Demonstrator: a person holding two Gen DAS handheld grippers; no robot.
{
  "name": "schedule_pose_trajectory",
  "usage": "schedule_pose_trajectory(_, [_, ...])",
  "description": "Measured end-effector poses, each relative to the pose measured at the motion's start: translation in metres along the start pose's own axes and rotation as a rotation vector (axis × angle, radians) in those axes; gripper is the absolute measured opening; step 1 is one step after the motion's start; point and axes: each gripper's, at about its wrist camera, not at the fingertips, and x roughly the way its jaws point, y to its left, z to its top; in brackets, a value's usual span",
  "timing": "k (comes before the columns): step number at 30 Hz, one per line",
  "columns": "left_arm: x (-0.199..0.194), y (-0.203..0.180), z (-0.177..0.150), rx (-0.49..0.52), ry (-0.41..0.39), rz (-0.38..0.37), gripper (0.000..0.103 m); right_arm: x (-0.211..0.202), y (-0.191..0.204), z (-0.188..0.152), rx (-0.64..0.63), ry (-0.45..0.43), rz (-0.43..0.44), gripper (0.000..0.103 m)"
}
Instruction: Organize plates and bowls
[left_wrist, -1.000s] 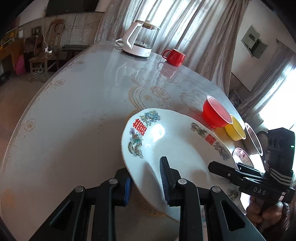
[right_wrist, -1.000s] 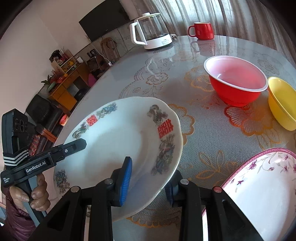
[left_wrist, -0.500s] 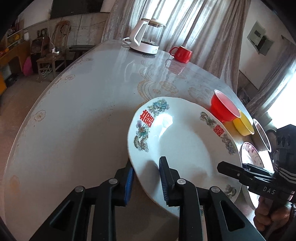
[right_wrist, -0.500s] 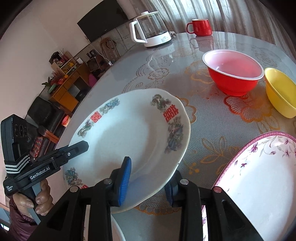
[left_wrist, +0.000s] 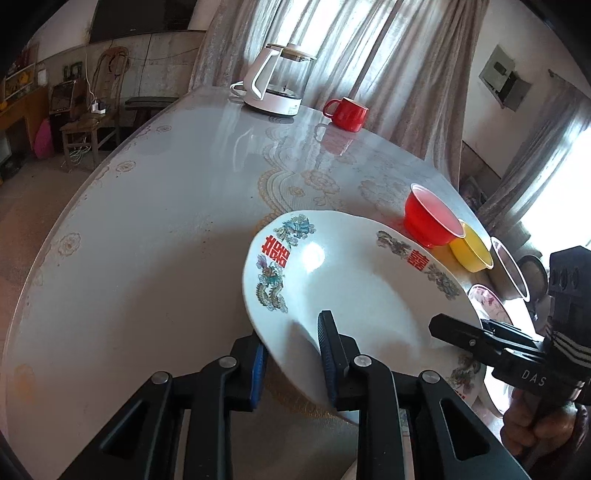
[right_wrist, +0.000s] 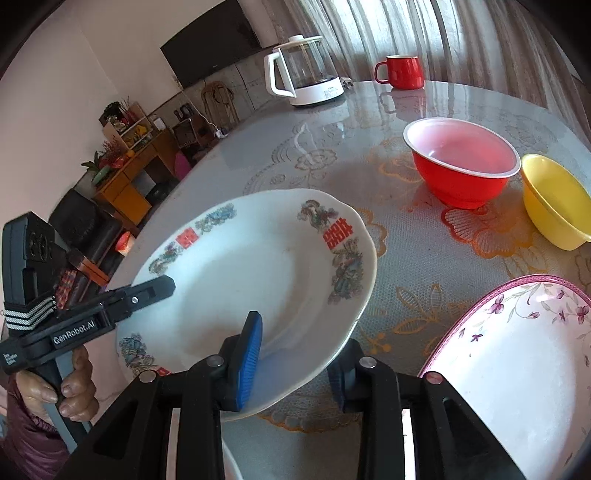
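White porcelain, rimmed with dragon-and-phoenix prints and red double-happiness characters, fills the middle of both views: a white plate (left_wrist: 354, 291) (right_wrist: 258, 273) held tilted above the table (left_wrist: 147, 240) (right_wrist: 406, 266) by both tools at once. The left gripper (left_wrist: 293, 363) has its blue-padded fingers (left_wrist: 327, 354) closed narrowly on the plate's near rim, one pad on the upper face and one underneath. The right gripper (right_wrist: 295, 363) pinches the opposite edge in the same way (one blue pad lies on the white face, the other finger sits under the rim).

Seen from the left gripper, the right tool (left_wrist: 517, 350) reaches in from the right side, with a hand (left_wrist: 535, 435) around its handle. Seen from the right gripper, the left tool (right_wrist: 85, 317) comes in from the left, gripped by a hand (right_wrist: 59, 387) in a purple sleeve.

Ahead and to the right of the right gripper stand a red bowl (right_wrist: 461, 162) (left_wrist: 430, 221) and, just beside it, a yellow bowl (right_wrist: 554, 199) (left_wrist: 472, 251). Close on its right lies a floral plate (right_wrist: 517, 362) with a pink rim, flat on the lace-patterned table covering. Far ahead, by the curtains, are a glass kettle (right_wrist: 306, 74) (left_wrist: 277, 85) with a white handle and base, and a red mug (right_wrist: 402, 72) (left_wrist: 347, 114) to its right.
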Motion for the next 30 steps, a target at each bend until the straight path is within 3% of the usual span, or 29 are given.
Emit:
schedule_pose_trajectory(16, [-0.035,-0.014,-0.008,0.001,-0.074,-0.023,0.026,-0.026,0.007,-0.002,0.017,-0.061,0.01,0.032])
schedule_pose_trajectory(30, [-0.059,-0.071,-0.027,0.062,-0.12,-0.071,0.027,-0.078,-0.013,-0.027,0.026,-0.139,-0.007,0.032])
